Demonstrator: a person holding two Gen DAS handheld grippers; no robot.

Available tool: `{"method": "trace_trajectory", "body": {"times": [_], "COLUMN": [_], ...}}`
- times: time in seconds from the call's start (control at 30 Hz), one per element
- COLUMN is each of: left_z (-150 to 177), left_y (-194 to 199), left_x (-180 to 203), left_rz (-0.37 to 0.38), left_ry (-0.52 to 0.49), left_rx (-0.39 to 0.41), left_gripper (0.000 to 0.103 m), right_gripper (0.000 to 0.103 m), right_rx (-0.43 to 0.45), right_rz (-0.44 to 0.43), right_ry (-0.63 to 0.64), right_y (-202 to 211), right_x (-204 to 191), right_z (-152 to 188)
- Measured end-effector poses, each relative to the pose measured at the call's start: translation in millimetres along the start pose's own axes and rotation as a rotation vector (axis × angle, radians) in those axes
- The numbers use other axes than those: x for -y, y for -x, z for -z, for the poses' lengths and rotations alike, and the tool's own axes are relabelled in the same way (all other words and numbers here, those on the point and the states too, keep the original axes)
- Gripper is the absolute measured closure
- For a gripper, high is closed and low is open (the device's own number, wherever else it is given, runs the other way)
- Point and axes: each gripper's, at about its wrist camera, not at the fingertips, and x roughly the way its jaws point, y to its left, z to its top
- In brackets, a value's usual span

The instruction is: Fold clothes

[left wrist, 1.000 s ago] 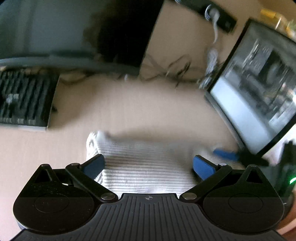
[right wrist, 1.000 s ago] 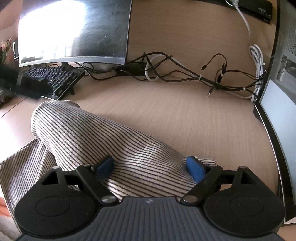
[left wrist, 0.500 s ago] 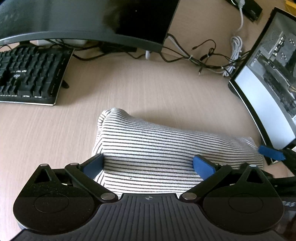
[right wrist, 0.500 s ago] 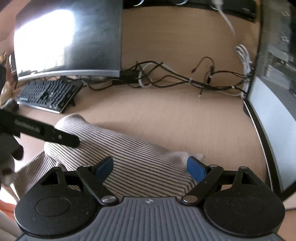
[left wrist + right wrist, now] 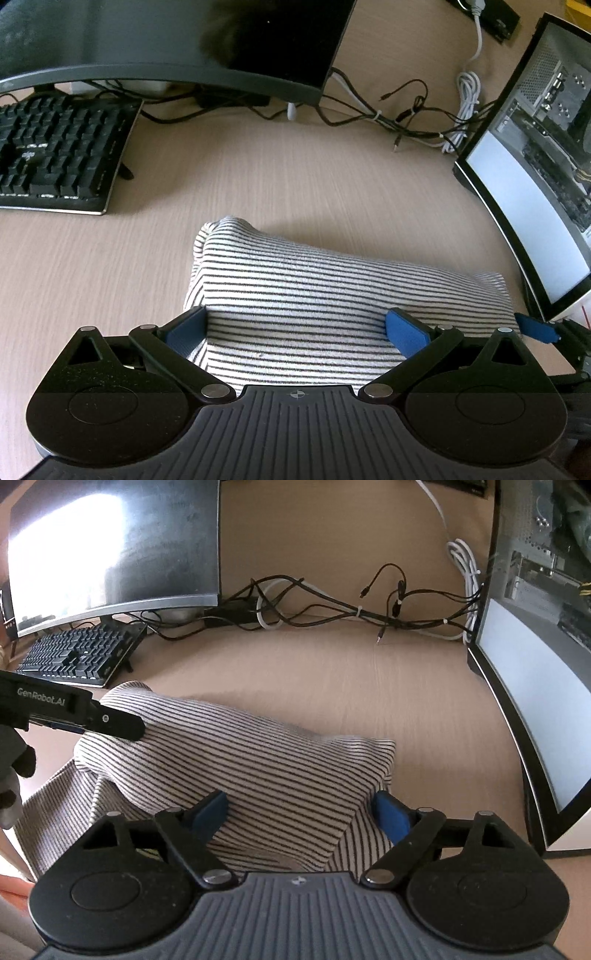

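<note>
A cream knitted garment with thin black stripes is being shown lying on the pale wood-grain desk, folded into a thick bundle. Its long axis is running left to right across the desk, roughly parallel to the near edge, with the stripes lying along that axis in the left wrist view. A rounded, bunched end is being pointed toward the black mechanical keyboard on the left, while the squarer end is being pointed toward the glass-sided computer case on the right, just beside its lower front edge.

The left gripper is being held with its blue fingers spread wide, one on each side of the near part of the bundle; no cloth is being pinched. The right gripper is likewise being held wide apart over the right portion of the cloth, its blue fingers resting against the fabric without clamping it.

A lower layer of the garment is being seen spread toward the desk's near left edge. Bare desk is being left open behind the bundle, bounded by the curved dark monitor and the tangle of black and white cables along the back.
</note>
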Motion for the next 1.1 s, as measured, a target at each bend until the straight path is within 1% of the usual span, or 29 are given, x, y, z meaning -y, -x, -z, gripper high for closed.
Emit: {"method": "trace_trajectory", "body": {"times": [0.13,0.3,0.47,0.73,0.9,1.1], "left_z": [-10,-26,-38,-47,-49,-40], "left_y": [-9,-23,-34,-45,-48,-43], "left_x": [-6,-3,-1,5,7,4], "left_rz": [-0.003,-0.022,-0.037,-0.055,-0.066,-0.072], "left_ry": [-0.007,-0.007,-0.015,-0.034,-0.035,-0.038], "left_rx": [0.011,0.024,0.025,0.036,0.037,0.02], "left_gripper": [0.0,0.0,0.0,0.0,0.0,0.0], "right_gripper": [0.018,0.017,0.016,0.013,0.013,0.013], "right_rx": [0.017,0.038,0.058,0.08,0.068,0.015], "right_rz": [0.0,0.007,0.005,-0.001,-0.015,-0.039], "right_ry": [0.017,0.04,0.046,0.063,0.048,0.039], "right_y": [-11,-29,-45,-68,-74,-63], "right_x": [-3,-2,10,26,31,27], "right_z": [-8,-23,-37,-51,-55,-49]}}
